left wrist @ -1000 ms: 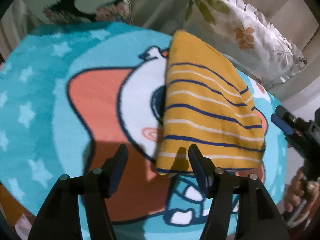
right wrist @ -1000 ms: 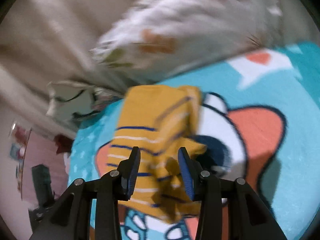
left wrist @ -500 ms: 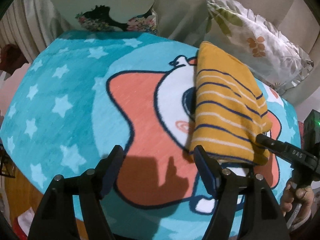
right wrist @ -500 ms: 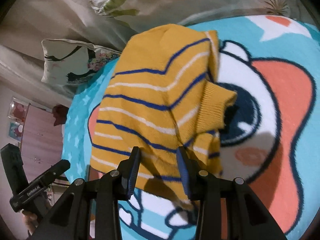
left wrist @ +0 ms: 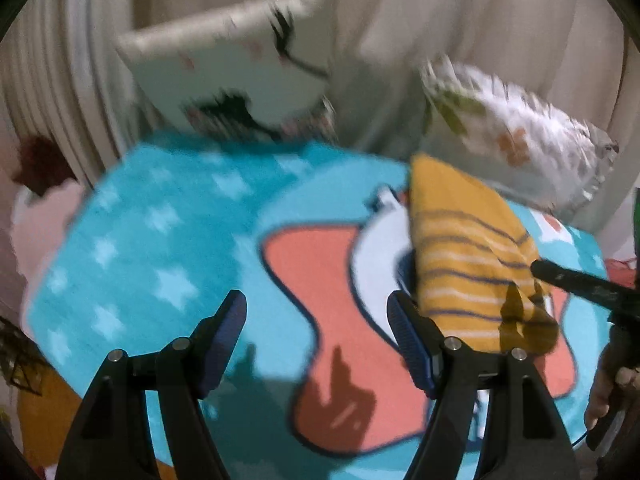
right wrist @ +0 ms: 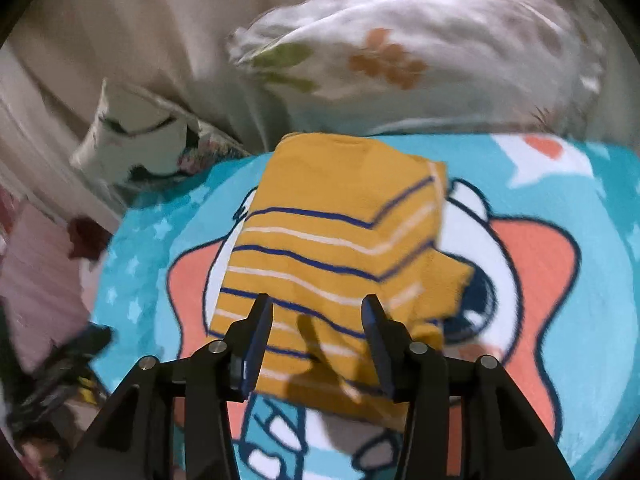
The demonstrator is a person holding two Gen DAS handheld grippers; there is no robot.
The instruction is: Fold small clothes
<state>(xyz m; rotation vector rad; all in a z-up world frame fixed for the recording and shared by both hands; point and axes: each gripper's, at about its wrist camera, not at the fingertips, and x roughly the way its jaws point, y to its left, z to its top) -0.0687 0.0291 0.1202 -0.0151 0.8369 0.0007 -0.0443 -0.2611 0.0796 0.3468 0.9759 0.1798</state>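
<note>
A small mustard-yellow sweater with navy and white stripes (right wrist: 332, 240) lies folded on the round blue cartoon rug (right wrist: 580, 320); one sleeve cuff sticks out at its right side. It also shows in the left wrist view (left wrist: 468, 256) at the right. My left gripper (left wrist: 316, 320) is open and empty over the rug, left of the sweater. My right gripper (right wrist: 316, 320) is open and empty just above the sweater's near edge. The right gripper's finger (left wrist: 580, 280) shows at the right edge of the left wrist view, over the sweater.
A white cushion with a black drawing (left wrist: 248, 72) and a floral cushion (left wrist: 516, 136) lean against the beige curtain behind the rug. The floral cushion (right wrist: 420, 52) lies just behind the sweater. The rug's edge and the floor are at the left.
My left gripper has drawn back and to the left, away from the sweater. My right gripper has pulled back a little and opened wider. The sweater stays on the rug.
</note>
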